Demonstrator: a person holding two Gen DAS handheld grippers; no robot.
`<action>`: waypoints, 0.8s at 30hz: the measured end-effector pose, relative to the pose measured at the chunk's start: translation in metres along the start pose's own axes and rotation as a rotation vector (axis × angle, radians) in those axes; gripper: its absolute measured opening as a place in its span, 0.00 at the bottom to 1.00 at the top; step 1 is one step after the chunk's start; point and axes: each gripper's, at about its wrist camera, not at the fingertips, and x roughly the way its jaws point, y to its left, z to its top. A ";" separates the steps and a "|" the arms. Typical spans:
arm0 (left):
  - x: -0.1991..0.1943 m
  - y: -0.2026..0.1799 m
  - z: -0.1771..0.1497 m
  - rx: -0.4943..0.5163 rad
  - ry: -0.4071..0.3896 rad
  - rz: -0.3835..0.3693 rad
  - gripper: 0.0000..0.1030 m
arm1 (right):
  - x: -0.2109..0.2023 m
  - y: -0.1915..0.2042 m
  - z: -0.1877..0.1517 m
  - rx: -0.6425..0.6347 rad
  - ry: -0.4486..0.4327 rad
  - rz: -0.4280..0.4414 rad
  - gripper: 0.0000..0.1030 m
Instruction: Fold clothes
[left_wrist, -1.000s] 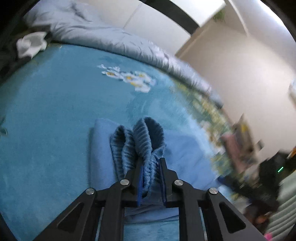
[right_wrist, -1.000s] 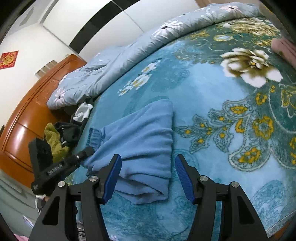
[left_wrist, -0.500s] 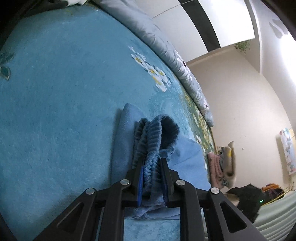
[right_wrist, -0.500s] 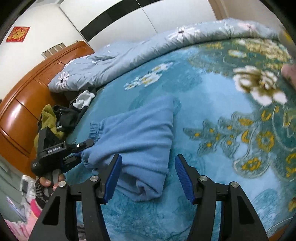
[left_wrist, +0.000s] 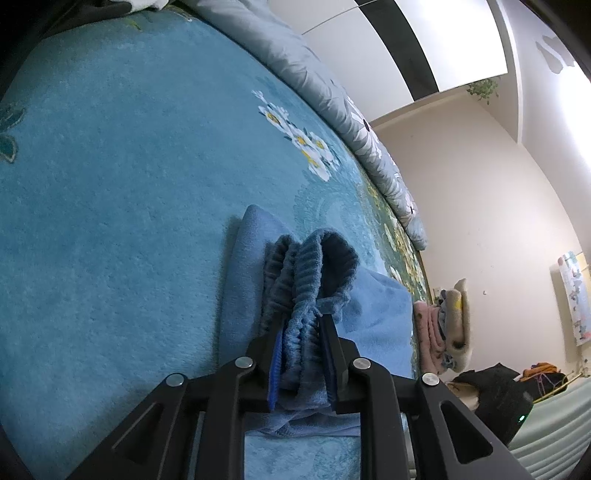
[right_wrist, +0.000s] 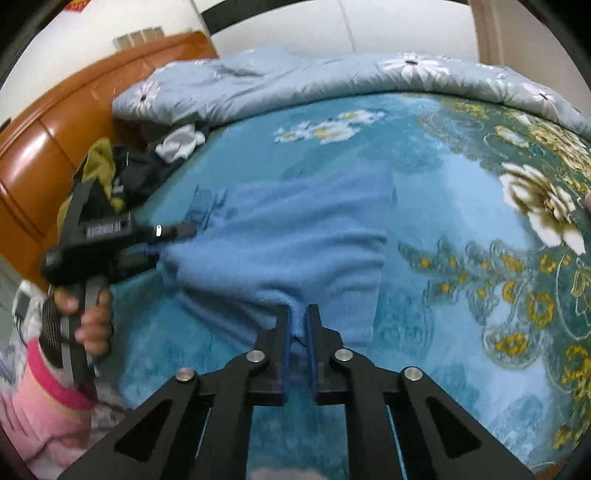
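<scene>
Both tongs clenched on blue trousers (right_wrist: 295, 236): left tongs (left_wrist: 301, 332) grasp ribbed cuffs, right tongs (right_wrist: 297, 325) pinch near edge; floral bed (right_wrist: 461, 206) beneath.

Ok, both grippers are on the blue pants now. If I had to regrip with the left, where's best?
The ribbed waistband, where the left gripper already pinches it: bunched elastic gives a thick ridge. Come in low from the near edge, along the blanket. The right gripper holds the pants at their near hem.
</scene>
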 end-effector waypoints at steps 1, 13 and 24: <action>0.000 0.000 0.000 0.001 0.001 0.000 0.21 | 0.002 -0.002 -0.003 0.011 0.010 0.003 0.06; -0.032 -0.029 0.005 0.084 -0.069 0.131 0.38 | -0.002 -0.011 -0.018 0.050 0.059 0.062 0.06; 0.024 -0.079 0.015 0.254 0.022 0.114 0.56 | -0.021 -0.013 0.012 0.114 -0.027 0.082 0.07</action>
